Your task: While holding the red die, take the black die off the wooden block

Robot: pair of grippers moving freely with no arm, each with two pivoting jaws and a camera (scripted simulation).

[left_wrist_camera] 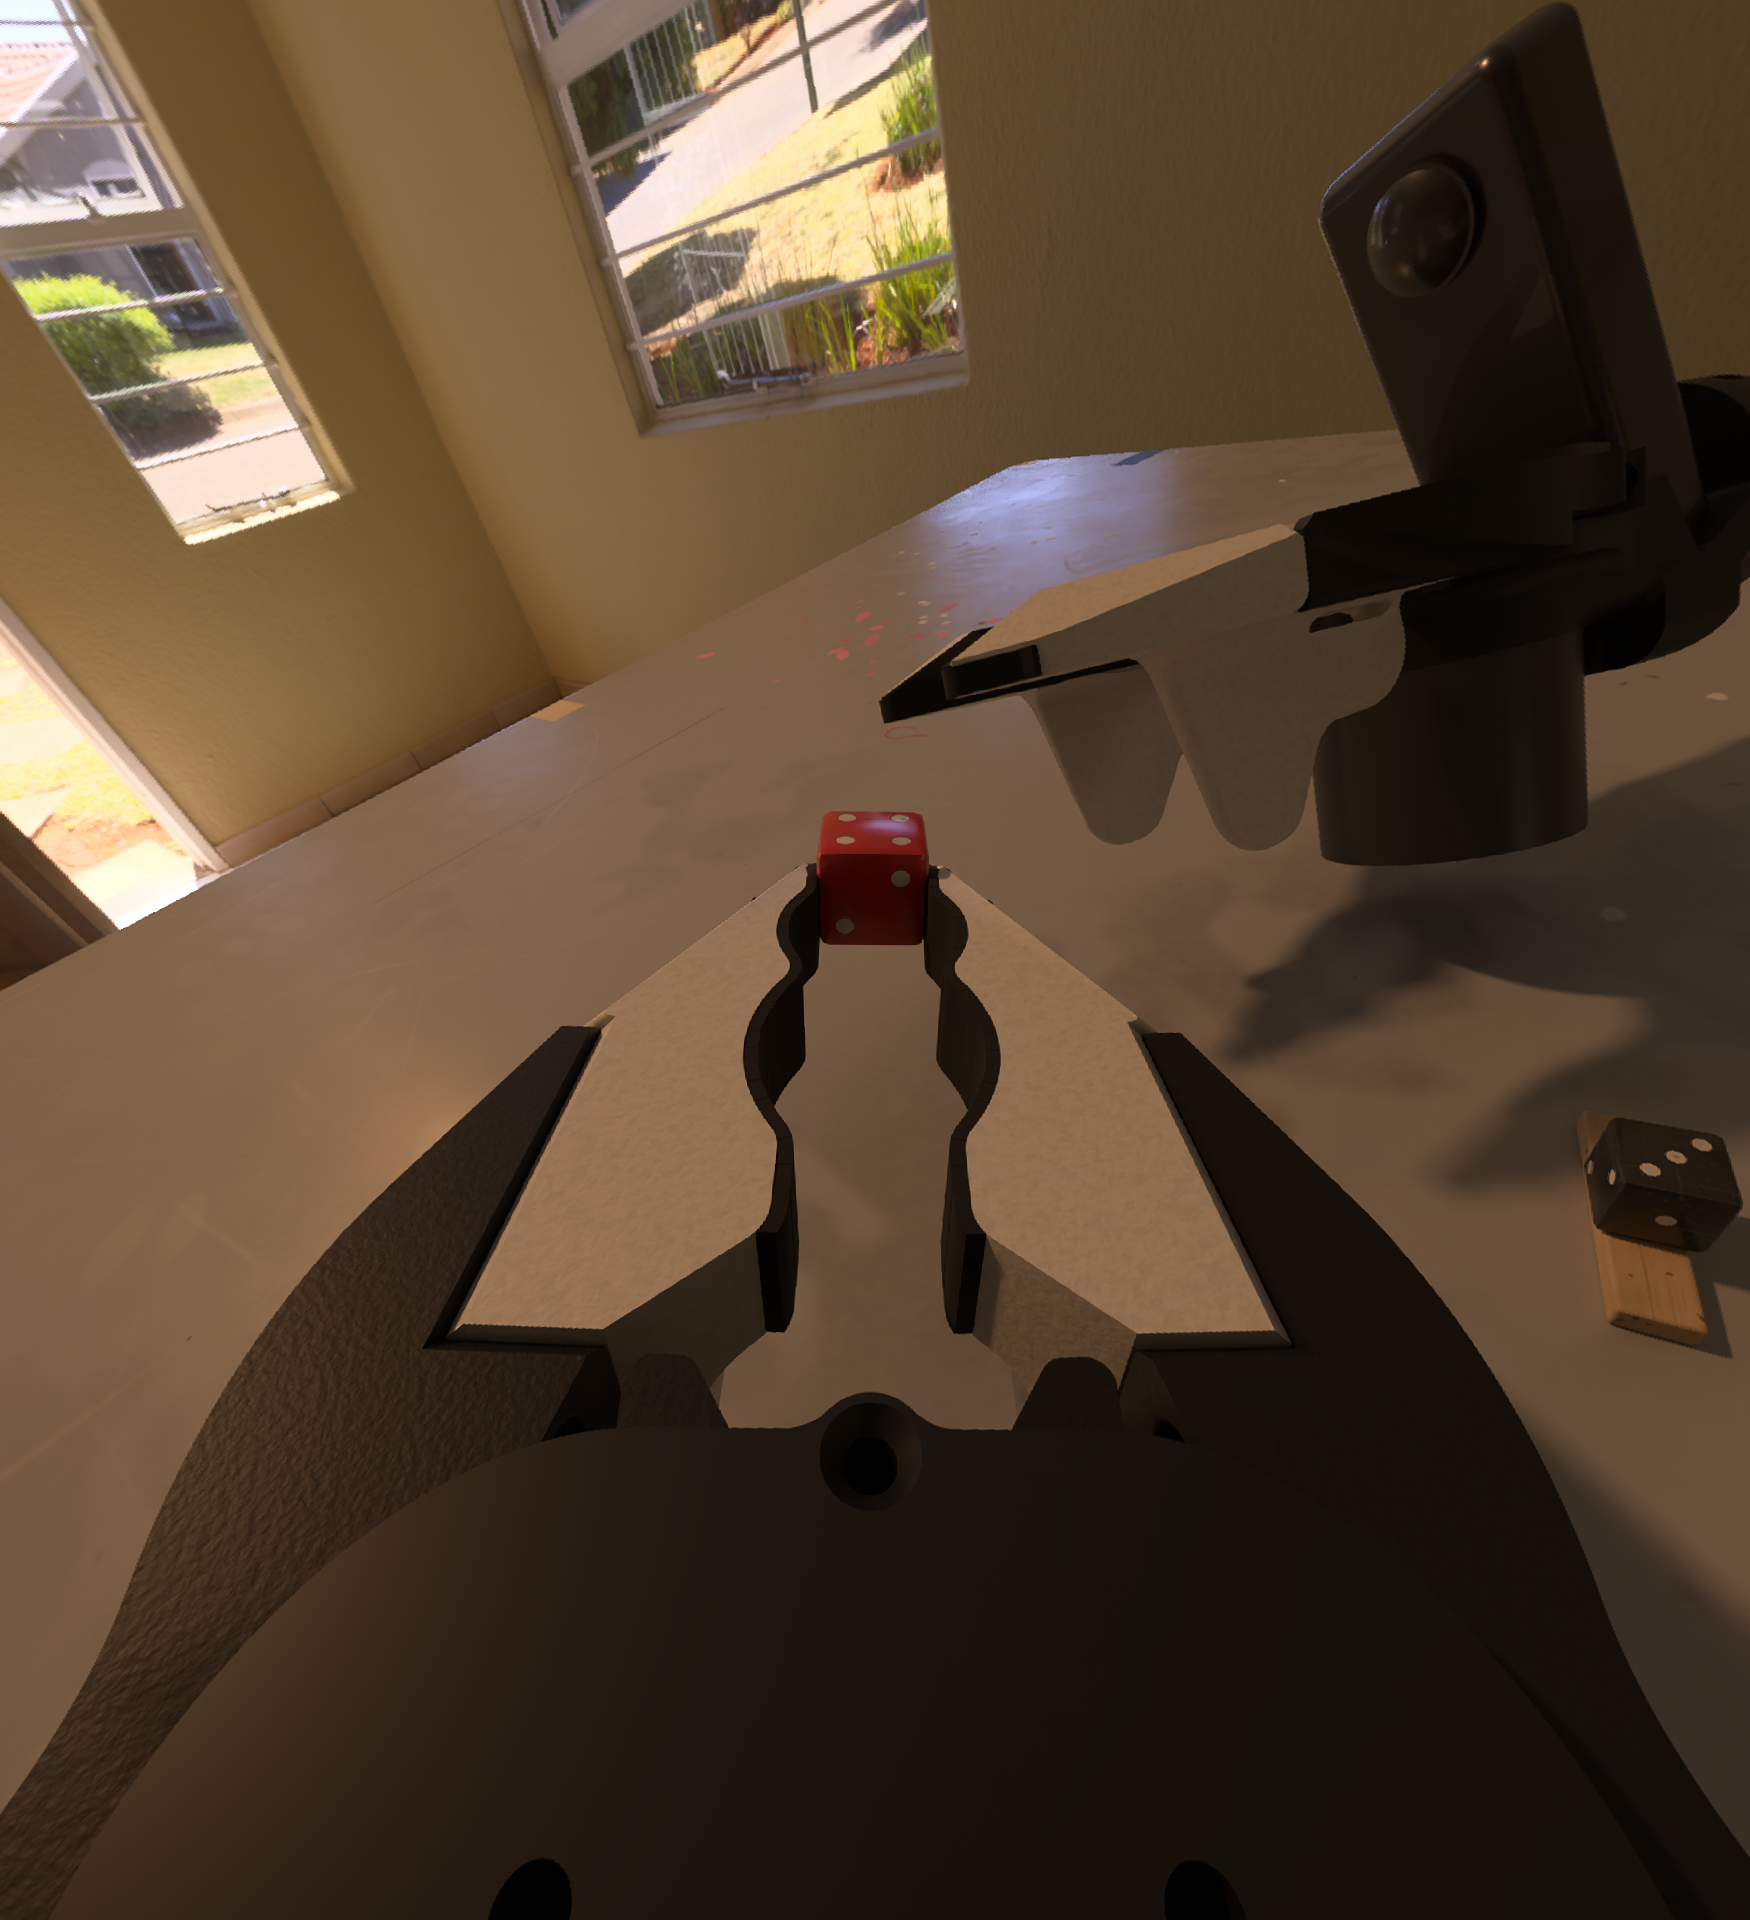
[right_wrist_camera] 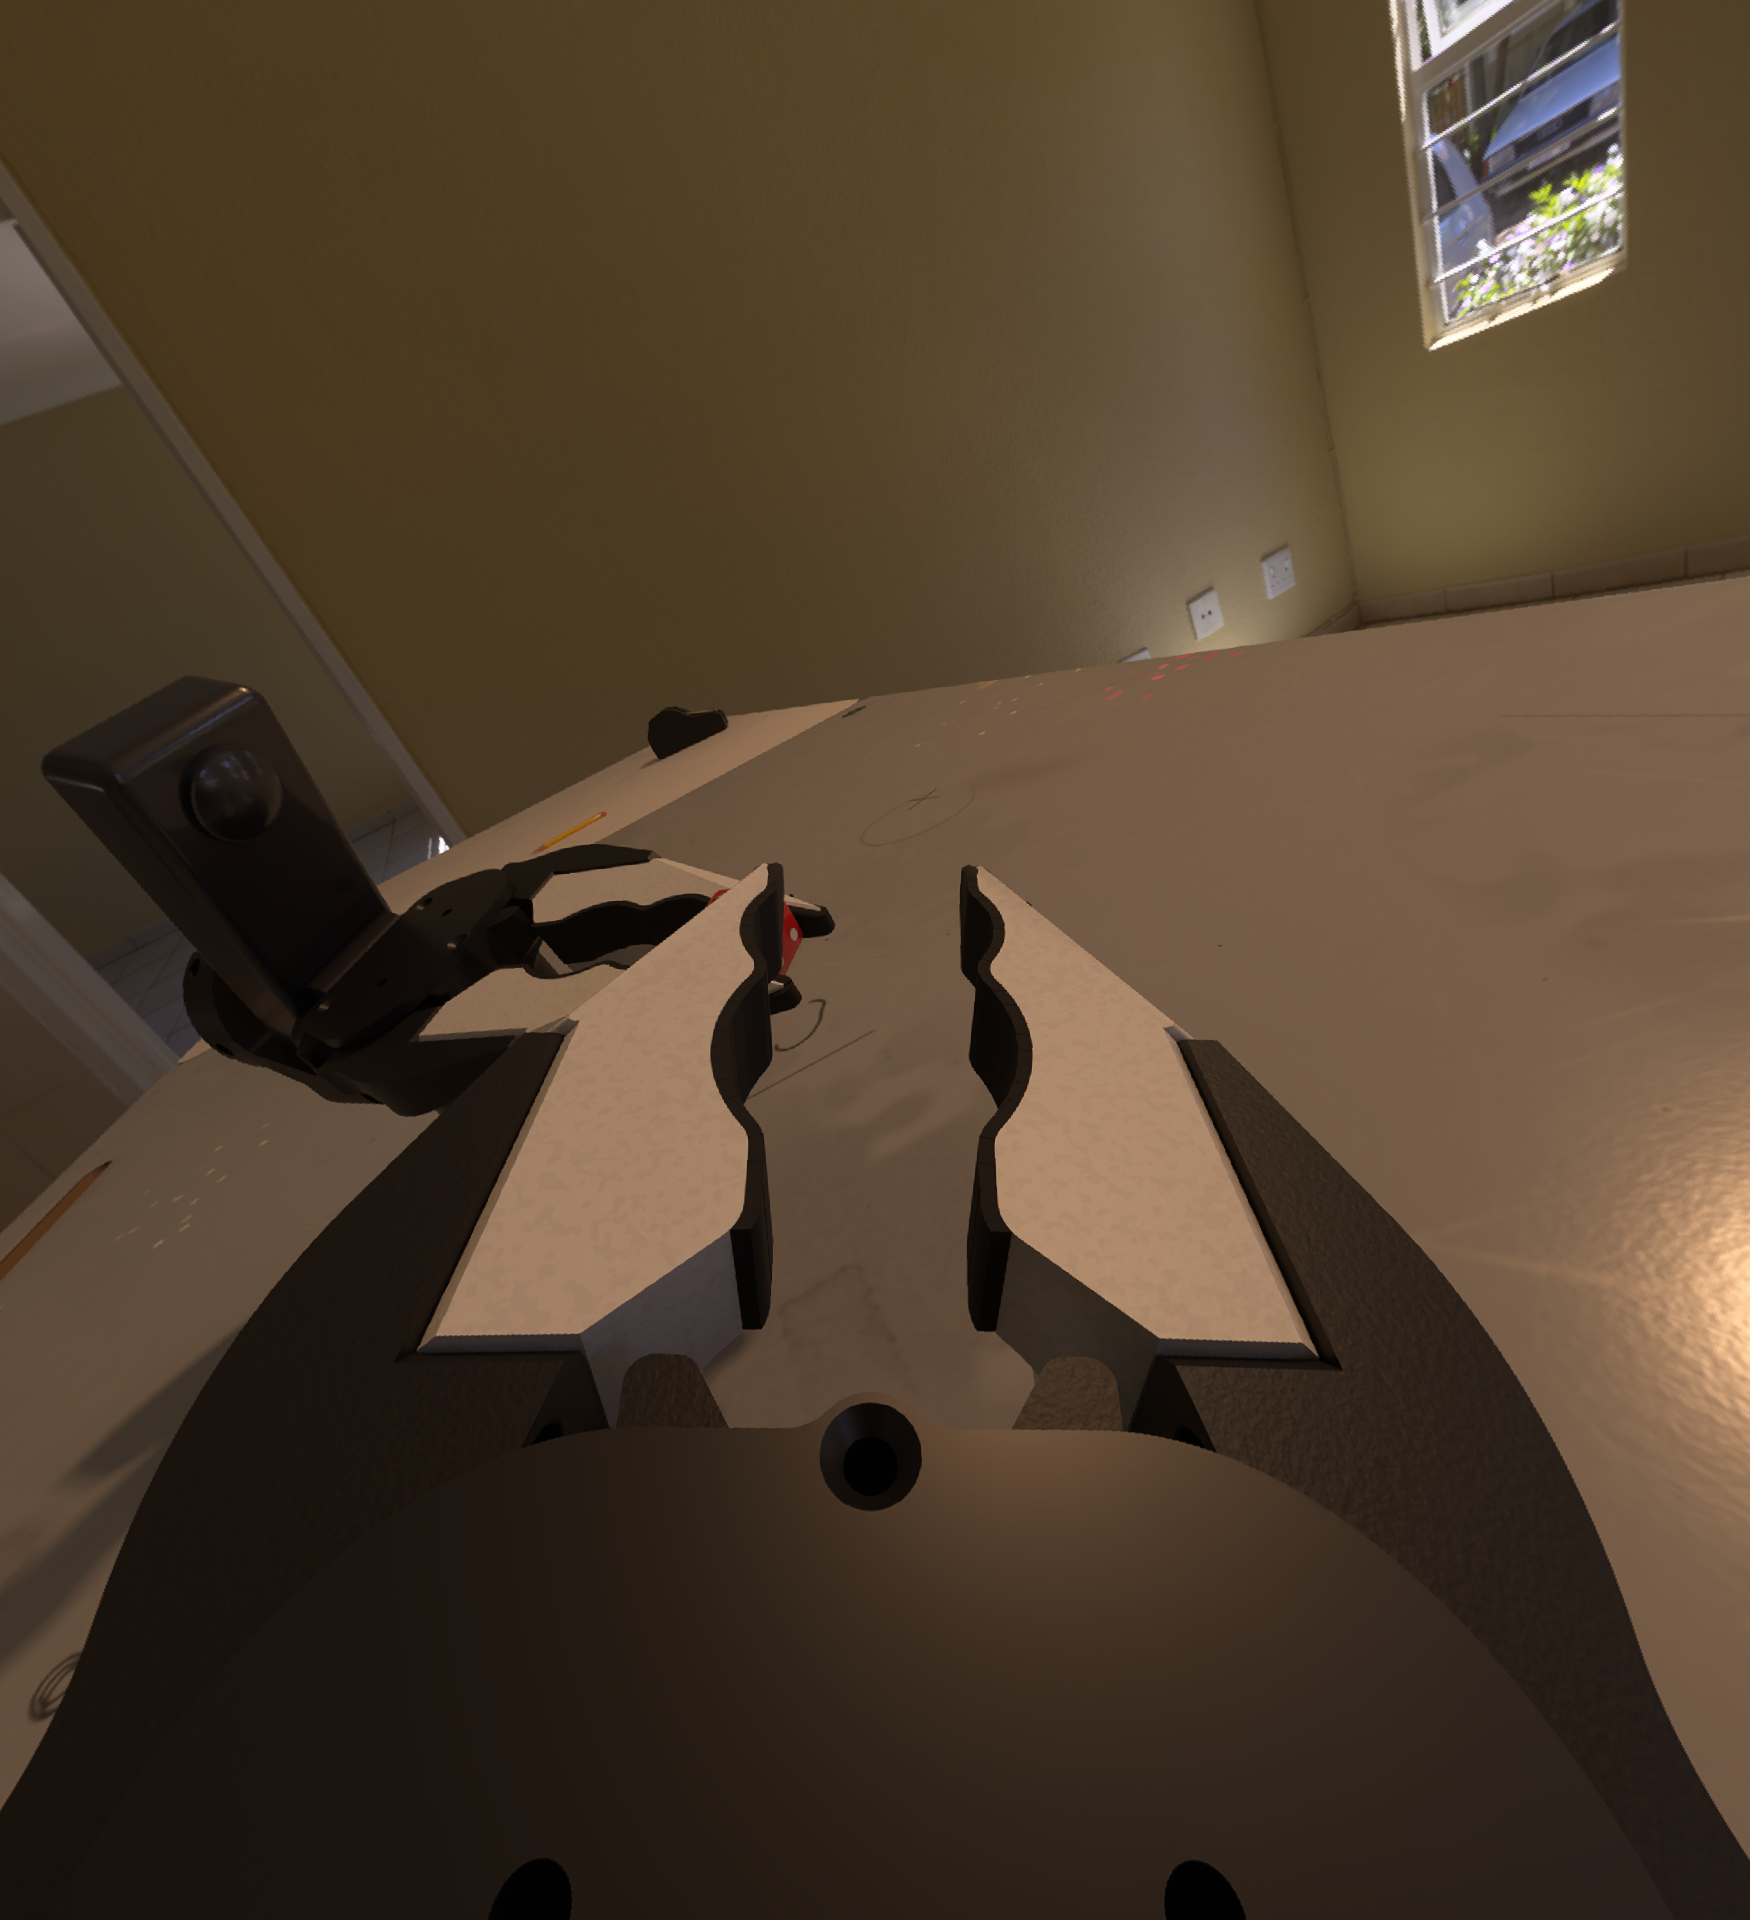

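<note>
My left gripper [left_wrist_camera: 871,896] is shut on the red die [left_wrist_camera: 871,878], which it holds between its fingertips just above the grey table [left_wrist_camera: 331,1091]. The black die [left_wrist_camera: 1666,1184] sits on one end of a small wooden block [left_wrist_camera: 1652,1294] that lies flat at the right of the left wrist view. My right gripper [right_wrist_camera: 869,883] is open and empty. It hovers above the table, up and to the right in the left wrist view [left_wrist_camera: 918,694], well away from the black die. In the right wrist view the red die [right_wrist_camera: 793,940] shows partly behind my left finger; the black die is hidden.
A small black object [right_wrist_camera: 686,727] lies near the table's far edge. An orange pencil [right_wrist_camera: 570,831] lies near the table's left edge. Faint pen marks and red specks [left_wrist_camera: 881,623] dot the table. Walls with windows stand beyond the table.
</note>
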